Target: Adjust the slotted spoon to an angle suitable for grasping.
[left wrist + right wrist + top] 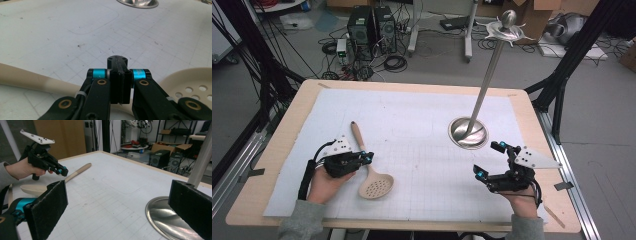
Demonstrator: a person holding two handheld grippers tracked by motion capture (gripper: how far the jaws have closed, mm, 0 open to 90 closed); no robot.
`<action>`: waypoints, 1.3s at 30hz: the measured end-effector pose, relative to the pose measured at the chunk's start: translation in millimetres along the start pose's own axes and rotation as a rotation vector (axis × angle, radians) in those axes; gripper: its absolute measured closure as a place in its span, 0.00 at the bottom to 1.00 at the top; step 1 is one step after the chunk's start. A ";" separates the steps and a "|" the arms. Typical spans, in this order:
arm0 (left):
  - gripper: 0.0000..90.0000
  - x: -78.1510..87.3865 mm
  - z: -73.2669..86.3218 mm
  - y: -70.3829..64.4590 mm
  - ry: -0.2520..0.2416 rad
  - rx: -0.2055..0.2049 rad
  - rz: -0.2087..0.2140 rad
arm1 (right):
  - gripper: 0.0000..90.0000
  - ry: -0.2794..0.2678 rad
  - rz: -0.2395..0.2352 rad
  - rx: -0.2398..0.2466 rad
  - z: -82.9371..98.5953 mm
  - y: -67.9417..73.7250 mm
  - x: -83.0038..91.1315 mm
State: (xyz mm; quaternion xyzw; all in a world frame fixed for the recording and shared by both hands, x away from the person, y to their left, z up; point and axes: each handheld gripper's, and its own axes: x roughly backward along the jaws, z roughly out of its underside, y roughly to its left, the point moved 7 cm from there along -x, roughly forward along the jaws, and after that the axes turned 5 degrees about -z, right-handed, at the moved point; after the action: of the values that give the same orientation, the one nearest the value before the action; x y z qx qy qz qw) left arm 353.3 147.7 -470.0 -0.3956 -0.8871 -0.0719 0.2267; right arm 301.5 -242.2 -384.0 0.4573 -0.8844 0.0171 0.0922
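At the lower left of the high view, the left gripper (368, 158) hangs right over the handle of the slotted spoon (371, 172), its jaws pressed together with nothing between them; the spoon lies flat on the white mat (422, 130), untouched as far as I can judge. Toward the right, the steel stand (468, 132) rises, and at lower right the right gripper (489, 160) waits, jaws wide apart. Lifting is yet to begin.

Left gripper (119, 82), jaws pressed together, above beige slotted spoon (37, 81).
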 end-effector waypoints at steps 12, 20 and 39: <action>0.99 -12.0 8.3 -4.7 0.076 -0.027 -0.003 | 0.02 0.007 0.003 -0.009 1.6 0.3 0.4; 0.99 -16.4 13.2 -7.7 0.154 -0.055 -0.015 | 0.02 0.014 0.001 -0.001 2.2 0.9 -1.4; 1.00 -2.5 21.8 -22.1 0.169 -0.061 0.070 | 0.02 0.018 -0.003 -0.003 2.4 0.5 -3.6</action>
State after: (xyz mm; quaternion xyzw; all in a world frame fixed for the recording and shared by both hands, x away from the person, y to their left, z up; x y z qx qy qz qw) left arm 331.0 137.8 -489.4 -0.4255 -0.8479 -0.1242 0.2908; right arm 302.7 -239.3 -387.0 0.4581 -0.8829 0.0198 0.1007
